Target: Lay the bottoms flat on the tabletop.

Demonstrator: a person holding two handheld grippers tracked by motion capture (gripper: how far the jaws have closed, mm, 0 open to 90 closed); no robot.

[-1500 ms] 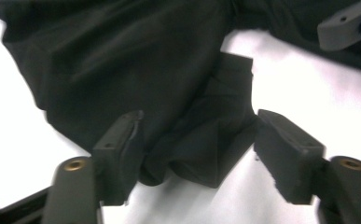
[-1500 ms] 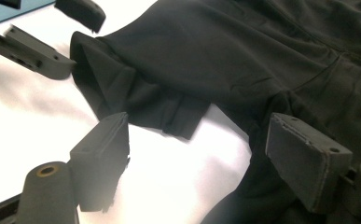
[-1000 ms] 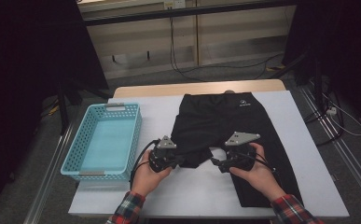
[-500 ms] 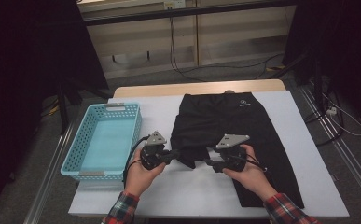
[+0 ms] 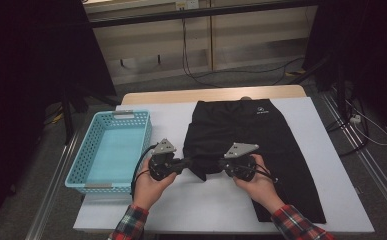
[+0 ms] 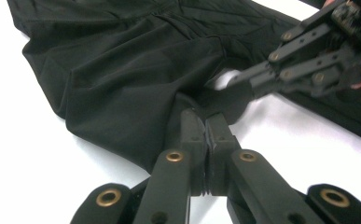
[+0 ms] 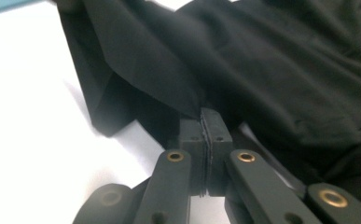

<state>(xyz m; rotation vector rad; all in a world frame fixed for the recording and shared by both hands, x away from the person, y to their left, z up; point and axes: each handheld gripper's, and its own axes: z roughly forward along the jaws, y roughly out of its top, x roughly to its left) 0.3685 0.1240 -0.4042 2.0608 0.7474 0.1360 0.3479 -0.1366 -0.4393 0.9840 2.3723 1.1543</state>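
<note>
Black trousers (image 5: 251,132) lie flat on the white table (image 5: 206,207), waistband at the far side, one leg reaching the near edge. My left gripper (image 5: 190,161) is shut on a fold of the black cloth (image 6: 122,70) at the garment's near left corner; the left gripper view has its jaws (image 6: 205,119) pinching the fabric. My right gripper (image 5: 216,164) faces it from the right and its jaws have just been closing. In the right gripper view it (image 7: 202,116) is shut on the cloth's edge (image 7: 271,60). It (image 6: 232,79) also appears in the left gripper view.
A light blue plastic basket (image 5: 76,172) stands on the table's left side, close to my left hand. Bare white tabletop lies in front of both hands. Cables and dark stands are on the floor beyond the table.
My right gripper has slid a little to the left toward the left one, and its jaws have gone from open to shut on the cloth. The left gripper has kept its grip.
</note>
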